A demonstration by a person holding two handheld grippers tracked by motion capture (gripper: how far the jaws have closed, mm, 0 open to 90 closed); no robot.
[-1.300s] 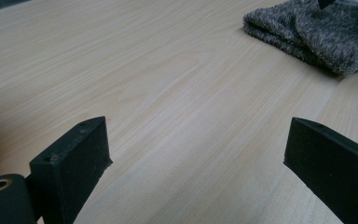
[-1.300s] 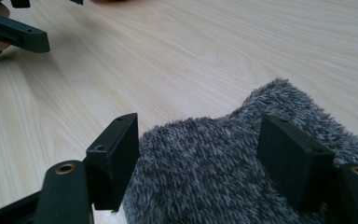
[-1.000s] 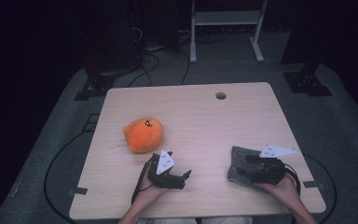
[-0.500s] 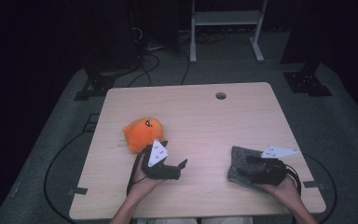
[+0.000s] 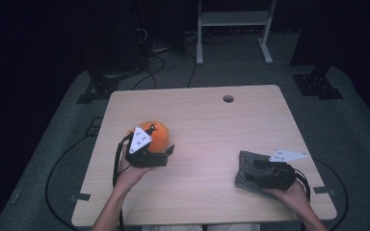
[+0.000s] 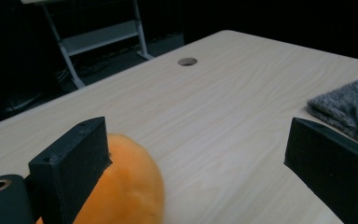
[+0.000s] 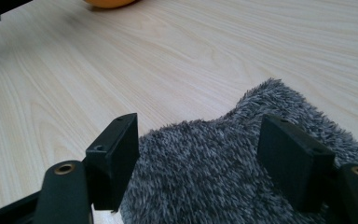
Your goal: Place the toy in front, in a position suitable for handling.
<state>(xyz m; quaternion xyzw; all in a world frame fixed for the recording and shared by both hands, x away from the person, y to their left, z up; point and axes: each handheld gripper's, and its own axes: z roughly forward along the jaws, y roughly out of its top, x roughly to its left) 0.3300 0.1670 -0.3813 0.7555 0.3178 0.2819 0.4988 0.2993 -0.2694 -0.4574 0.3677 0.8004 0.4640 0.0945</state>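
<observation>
One orange plush [image 5: 153, 135] (round), one grey cloth [image 5: 249, 169].

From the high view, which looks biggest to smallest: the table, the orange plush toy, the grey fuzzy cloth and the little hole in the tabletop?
1. Table.
2. Cloth and toy: similar, both partly covered by grippers, so unranked.
3. Hole.

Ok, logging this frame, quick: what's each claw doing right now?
Left claw: open, one jaw beside the orange plush toy, nothing gripped.
Right claw: open, jaws astride the grey furry cloth, not clamped.
</observation>
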